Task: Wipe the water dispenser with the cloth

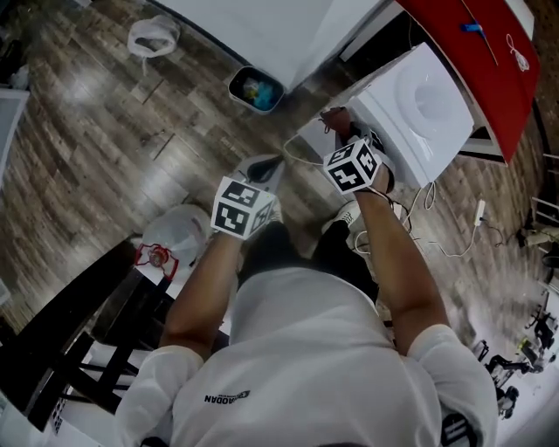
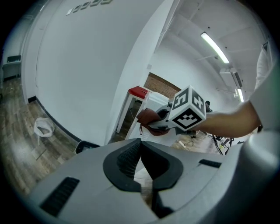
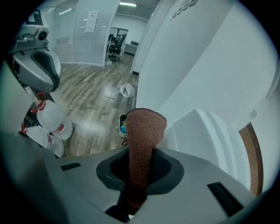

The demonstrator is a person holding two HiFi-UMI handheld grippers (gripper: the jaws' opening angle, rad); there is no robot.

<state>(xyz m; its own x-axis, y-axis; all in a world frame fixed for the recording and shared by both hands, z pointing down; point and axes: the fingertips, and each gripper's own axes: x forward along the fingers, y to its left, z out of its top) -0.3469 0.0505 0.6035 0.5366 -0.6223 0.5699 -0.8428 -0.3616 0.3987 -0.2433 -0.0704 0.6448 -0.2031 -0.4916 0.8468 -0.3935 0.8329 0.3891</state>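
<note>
Leftmost, the left tool (image 2: 141, 151) has its jaws pressed together with nothing between them. The right tool (image 3: 139, 173) is clamped on a brown knitted cloth (image 3: 144, 127), which stands upright from its jaws. The white water dispenser (image 3: 203, 131) sits close ahead, to the right.

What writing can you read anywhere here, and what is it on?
"ADDAN", roughly: shirt print on the person's back.
Wall lettering, grey on white: too blurred to read.
Paper sheet on the glass: too small to read.
Jug label, red: unreadable.
</note>
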